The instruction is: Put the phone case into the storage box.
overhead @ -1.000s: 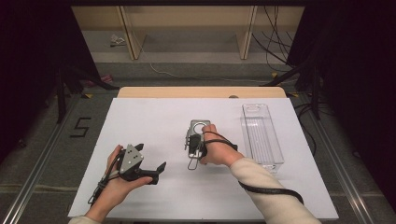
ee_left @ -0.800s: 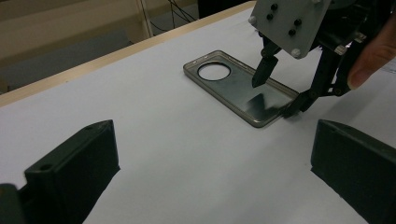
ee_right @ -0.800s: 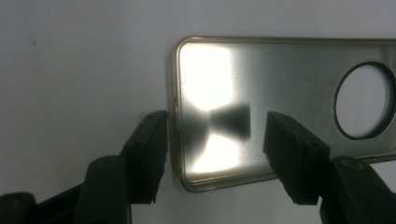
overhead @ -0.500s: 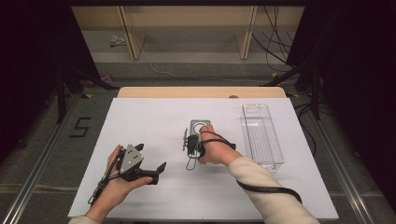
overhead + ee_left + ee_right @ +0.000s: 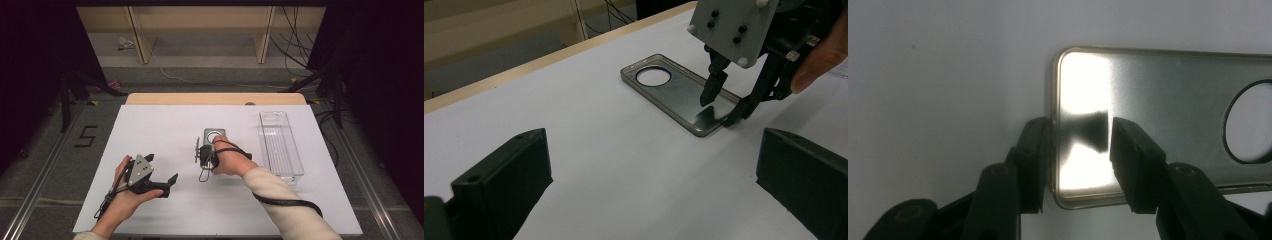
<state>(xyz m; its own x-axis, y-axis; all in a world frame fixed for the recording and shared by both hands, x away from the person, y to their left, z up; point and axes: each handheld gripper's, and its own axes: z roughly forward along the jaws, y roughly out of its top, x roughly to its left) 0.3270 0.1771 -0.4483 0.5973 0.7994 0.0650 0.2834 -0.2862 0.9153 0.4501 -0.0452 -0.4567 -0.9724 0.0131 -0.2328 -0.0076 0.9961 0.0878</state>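
Note:
A grey metal phone case with a round hole lies flat on the white table. My right gripper points down at its near end. In the right gripper view its jaws straddle the end rim of the case: one finger outside the rim, the other over the plate. The jaws have just been closing with the rim between them and still stand apart. The left gripper view shows the right gripper over the case. My left gripper rests low at the left, open and holding nothing.
A clear plastic bin stands lengthwise at the right of the table. The white sheet covers the table up to a wooden strip at the far edge. A black cable trails over the right sleeve.
The right gripper's jaws have drawn closer together around the case's near end. Both hands have stayed where they were.

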